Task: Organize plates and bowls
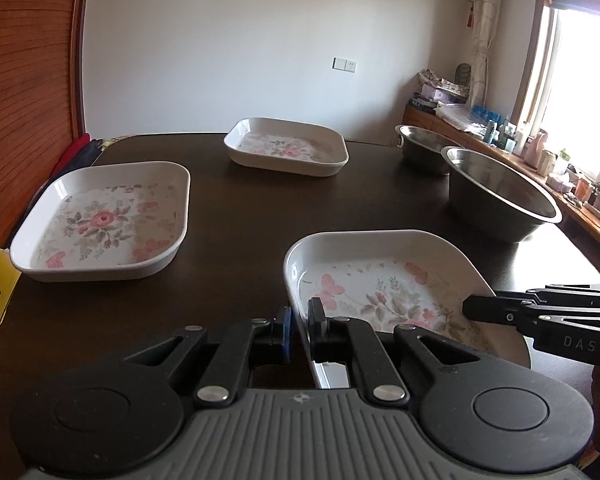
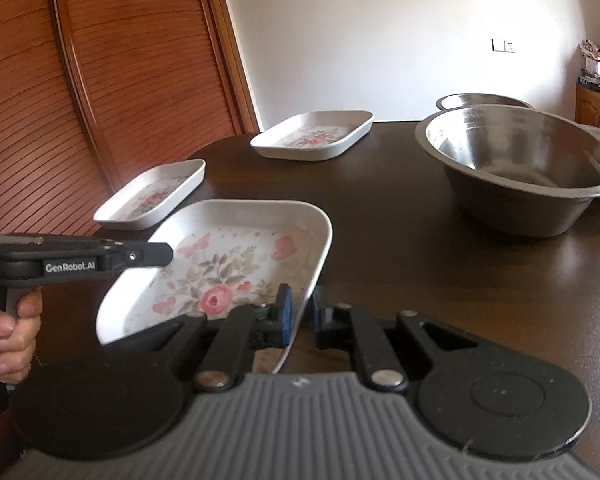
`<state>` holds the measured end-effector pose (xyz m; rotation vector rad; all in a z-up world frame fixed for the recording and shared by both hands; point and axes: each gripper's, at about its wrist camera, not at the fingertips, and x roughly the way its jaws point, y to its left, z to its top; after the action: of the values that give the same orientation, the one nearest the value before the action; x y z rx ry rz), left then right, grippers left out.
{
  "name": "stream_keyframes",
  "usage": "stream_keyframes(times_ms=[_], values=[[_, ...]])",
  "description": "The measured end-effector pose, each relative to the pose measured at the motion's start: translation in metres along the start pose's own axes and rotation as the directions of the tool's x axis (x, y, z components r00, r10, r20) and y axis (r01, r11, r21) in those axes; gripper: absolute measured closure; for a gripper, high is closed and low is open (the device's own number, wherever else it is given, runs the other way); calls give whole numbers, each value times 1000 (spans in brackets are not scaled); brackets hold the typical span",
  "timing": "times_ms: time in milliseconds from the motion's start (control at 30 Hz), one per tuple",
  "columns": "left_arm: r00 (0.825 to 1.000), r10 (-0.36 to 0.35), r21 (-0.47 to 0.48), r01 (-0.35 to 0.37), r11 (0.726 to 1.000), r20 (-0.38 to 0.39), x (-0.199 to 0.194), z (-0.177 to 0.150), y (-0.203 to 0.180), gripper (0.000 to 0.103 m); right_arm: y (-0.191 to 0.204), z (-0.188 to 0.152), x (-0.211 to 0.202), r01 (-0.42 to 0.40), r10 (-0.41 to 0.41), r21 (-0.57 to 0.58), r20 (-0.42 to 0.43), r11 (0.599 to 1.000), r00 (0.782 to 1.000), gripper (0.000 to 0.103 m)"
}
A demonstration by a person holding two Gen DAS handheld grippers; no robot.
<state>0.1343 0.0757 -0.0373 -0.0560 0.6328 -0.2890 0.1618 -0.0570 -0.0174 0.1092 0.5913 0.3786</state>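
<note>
both claws clamp one floral dish (image 1: 384, 284): left gripper (image 1: 300, 330) pinches its lower-left rim, right gripper (image 2: 300, 314) its right rim. it's white, rounded-square, rose-printed, tilted at lower centre of frame, above the dark table (image 1: 236, 216).

Glossy white floral plates (image 1: 100, 220), shiny metal bowls (image 2: 520, 168), polished dark wood table (image 1: 240, 216).

White wall (image 1: 240, 40), slatted wooden door (image 2: 120, 80), bright window (image 1: 580, 92), dark table (image 1: 236, 240).
</note>
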Motion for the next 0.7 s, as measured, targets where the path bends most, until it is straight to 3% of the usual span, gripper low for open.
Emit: stream_keyframes(times_ms=[433,500,567,700], values=[[1000,15,6,-16,1000,22,-6,-2,2,63,4,2,1,31,-31,-15,19,999,999,89],[999,21,6,-22,1000,31,-11,-1,3,58,4,2,-1,35,-34,-25,26,999,999,89],[998,38,10,-38,999,44,-16,0,4,39,4,3,-6,35,-34,-29,34,999,999,89],[996,52,12,-53,999,72,-25,4,7,28,5,6,-15,31,-29,-33,56,999,998,87]])
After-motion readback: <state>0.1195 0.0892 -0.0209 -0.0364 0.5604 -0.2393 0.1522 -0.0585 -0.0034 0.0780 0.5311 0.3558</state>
